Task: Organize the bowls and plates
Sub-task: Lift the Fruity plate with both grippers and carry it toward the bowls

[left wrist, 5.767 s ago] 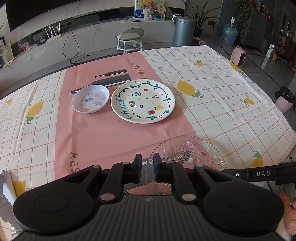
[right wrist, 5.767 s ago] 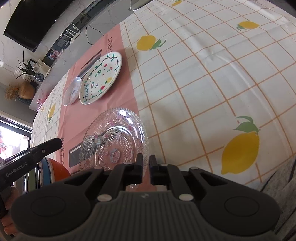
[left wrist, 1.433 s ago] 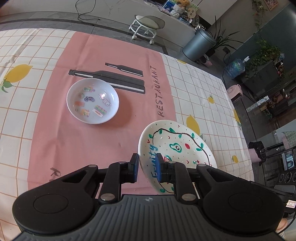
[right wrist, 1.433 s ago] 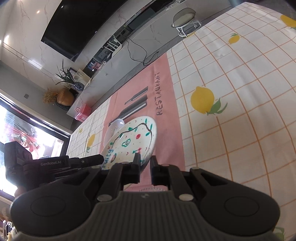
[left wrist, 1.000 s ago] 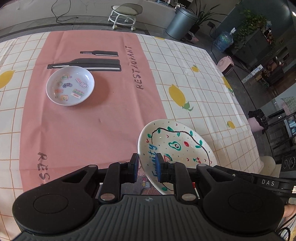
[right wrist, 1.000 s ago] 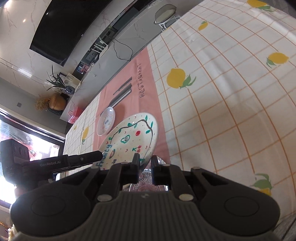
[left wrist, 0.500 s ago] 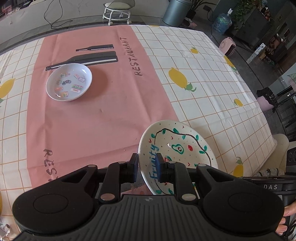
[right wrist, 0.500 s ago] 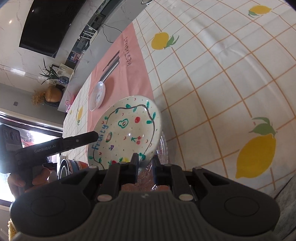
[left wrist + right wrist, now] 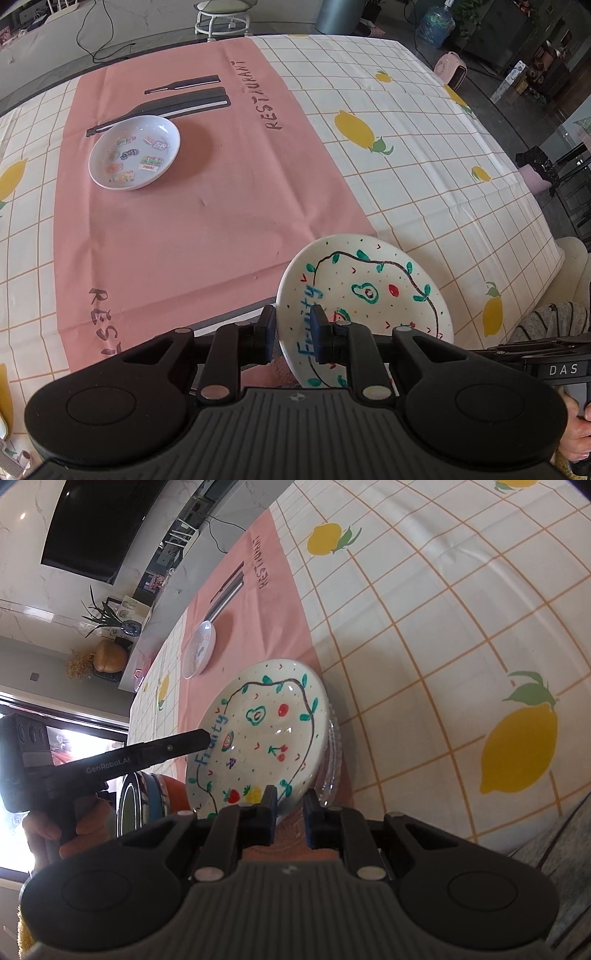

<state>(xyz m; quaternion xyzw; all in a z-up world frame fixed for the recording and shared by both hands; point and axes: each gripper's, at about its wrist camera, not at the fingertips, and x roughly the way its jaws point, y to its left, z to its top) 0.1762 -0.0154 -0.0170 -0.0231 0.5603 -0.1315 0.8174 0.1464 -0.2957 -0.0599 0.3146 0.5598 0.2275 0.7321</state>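
A white plate painted with fruit and the word "Fruity" [image 9: 369,291] [image 9: 266,734] hangs tilted near the table's front edge. My left gripper [image 9: 293,325] is shut on its left rim. My right gripper [image 9: 288,805] is shut on its near rim. Right under the plate lies a clear beaded glass plate [image 9: 334,753], mostly covered; I cannot tell whether the two touch. In the right wrist view the left gripper's finger [image 9: 173,747] reaches onto the plate's edge. A small white dish with stickers [image 9: 135,157] [image 9: 199,650] sits far off on the pink mat [image 9: 192,221].
A stack of orange, blue and green bowls [image 9: 147,801] stands left of the plate, by the hand holding the left gripper. The lemon-print tablecloth [image 9: 424,177] stretches to the right. The person's sleeve [image 9: 546,321] is at the table's front right edge.
Both grippers have brought the fruit plate down and nearer, from over the pink mat to just above the glass plate. The grips are unchanged.
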